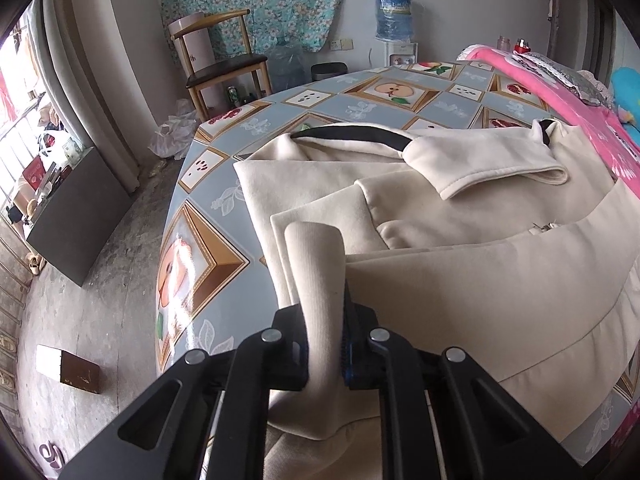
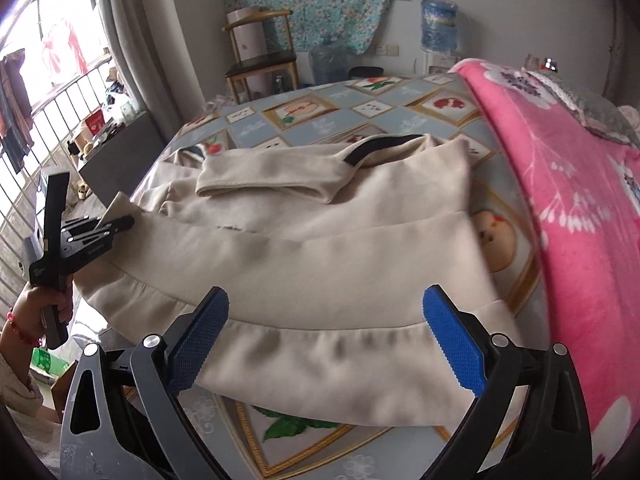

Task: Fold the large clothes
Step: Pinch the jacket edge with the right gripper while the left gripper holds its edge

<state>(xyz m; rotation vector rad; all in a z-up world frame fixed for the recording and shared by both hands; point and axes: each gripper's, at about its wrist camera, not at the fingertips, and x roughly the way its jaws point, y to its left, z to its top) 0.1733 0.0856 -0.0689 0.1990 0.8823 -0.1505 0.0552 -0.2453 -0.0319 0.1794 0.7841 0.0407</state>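
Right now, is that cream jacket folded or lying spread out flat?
Partly folded: the cream jacket has a sleeve laid across its body, and the left gripper pinches one edge.

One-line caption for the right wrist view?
Open right claw hovers over cream garment on patterned table; left claw pinches its far edge.

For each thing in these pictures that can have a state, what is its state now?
Left gripper: shut on a ribbed cuff of the jacket.
Right gripper: open, over the jacket's hem, holding nothing.
Jacket: cream, partly folded on the table, one sleeve laid across it.
Table: covered with a fruit-print cloth.
Pink blanket: spread along the table's far side.
Chair: upright, by the wall.
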